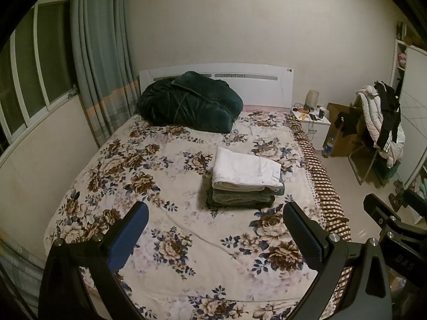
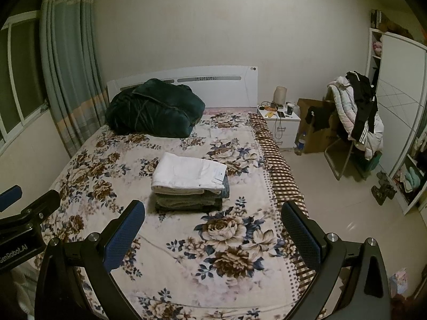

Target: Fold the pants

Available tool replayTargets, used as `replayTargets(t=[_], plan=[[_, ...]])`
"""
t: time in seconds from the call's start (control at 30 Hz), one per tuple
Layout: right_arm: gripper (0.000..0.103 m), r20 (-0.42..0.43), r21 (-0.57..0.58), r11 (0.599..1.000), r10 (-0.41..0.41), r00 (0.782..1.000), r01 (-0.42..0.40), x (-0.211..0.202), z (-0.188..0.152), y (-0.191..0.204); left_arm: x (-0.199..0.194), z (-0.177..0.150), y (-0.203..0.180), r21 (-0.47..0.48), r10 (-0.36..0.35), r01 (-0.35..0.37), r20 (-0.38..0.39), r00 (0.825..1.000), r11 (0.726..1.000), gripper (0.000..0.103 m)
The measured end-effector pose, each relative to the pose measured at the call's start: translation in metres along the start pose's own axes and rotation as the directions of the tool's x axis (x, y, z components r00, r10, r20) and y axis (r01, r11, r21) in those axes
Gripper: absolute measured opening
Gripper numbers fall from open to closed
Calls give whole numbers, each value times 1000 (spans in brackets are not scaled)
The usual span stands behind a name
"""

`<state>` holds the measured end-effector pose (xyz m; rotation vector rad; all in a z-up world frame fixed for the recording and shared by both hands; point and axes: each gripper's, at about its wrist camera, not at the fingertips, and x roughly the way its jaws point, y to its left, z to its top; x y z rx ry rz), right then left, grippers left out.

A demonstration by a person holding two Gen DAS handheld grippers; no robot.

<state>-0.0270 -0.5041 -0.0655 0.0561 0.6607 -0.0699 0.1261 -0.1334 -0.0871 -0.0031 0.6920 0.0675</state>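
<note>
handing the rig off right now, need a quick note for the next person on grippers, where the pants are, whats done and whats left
Left gripper: open, empty, held above the near end of the bed.
Right gripper: open, empty, also above the bed.
Pants: white pants lie folded on top of a stack of folded clothes at mid-bed, toward the right edge.
Done: the white pair looks fully folded and stacked.
Left: no unfolded pants show on the bed. Clothes hang over a chair by the wardrobe; whether any are pants I cannot tell.

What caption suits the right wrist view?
Open right gripper above floral bed; white pants top folded stack.
</note>
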Motion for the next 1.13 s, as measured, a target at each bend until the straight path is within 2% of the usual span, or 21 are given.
replayTargets(t=[0.33, 1.13], plan=[[103, -27, -1, 1000, 11, 1000, -11, 0, -11, 2, -1, -5, 0, 19, 2, -1, -19, 1000, 1000, 103], [103, -22, -7, 1000, 14, 1000, -14, -2, -8, -2, -1, -3, -4, 21, 3, -3, -8, 1000, 1000, 103]])
